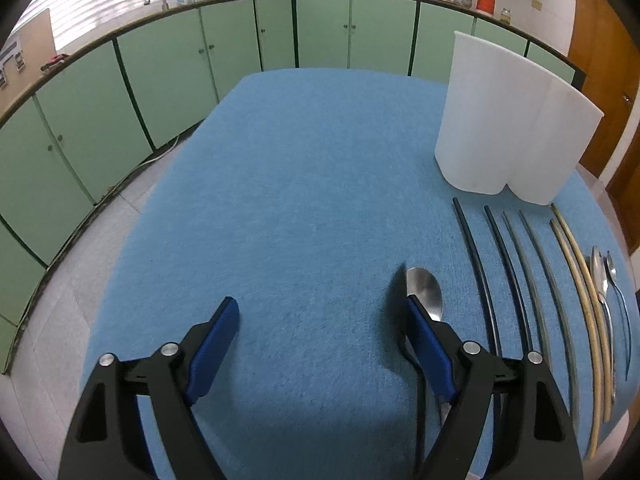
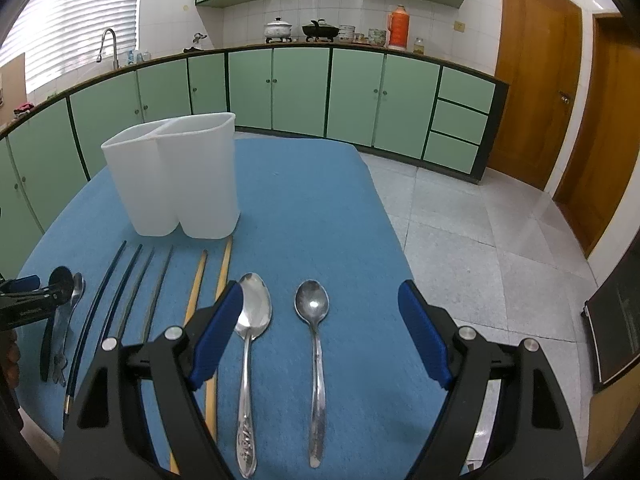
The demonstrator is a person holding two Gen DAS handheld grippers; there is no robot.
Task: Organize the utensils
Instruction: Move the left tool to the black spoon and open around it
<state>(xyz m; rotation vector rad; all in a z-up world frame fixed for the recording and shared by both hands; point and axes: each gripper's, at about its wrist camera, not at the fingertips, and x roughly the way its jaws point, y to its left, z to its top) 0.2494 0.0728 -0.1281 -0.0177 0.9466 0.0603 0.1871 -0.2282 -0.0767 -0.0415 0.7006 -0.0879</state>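
Note:
In the left wrist view my left gripper (image 1: 320, 306) is open just above the blue cloth, with bare cloth between its fingers. Its right finger covers part of a steel spoon (image 1: 426, 292), whose bowl shows behind the tip. My right gripper (image 2: 320, 292) is also open, low over two steel spoons: a large one (image 2: 254, 312) beside its left finger and a smaller one (image 2: 312, 304) in the middle of the gap. Neither spoon is touched. A white two-compartment holder (image 2: 180, 176) (image 1: 512, 120) stands upright behind the row of utensils.
Dark, grey and wooden chopsticks (image 2: 132, 292) (image 1: 516, 280) lie side by side in front of the holder. One blue pad (image 2: 24, 282) of the left gripper shows at the left edge by another spoon (image 2: 78, 284). The table edge (image 2: 392, 240) drops to a tiled floor on the right.

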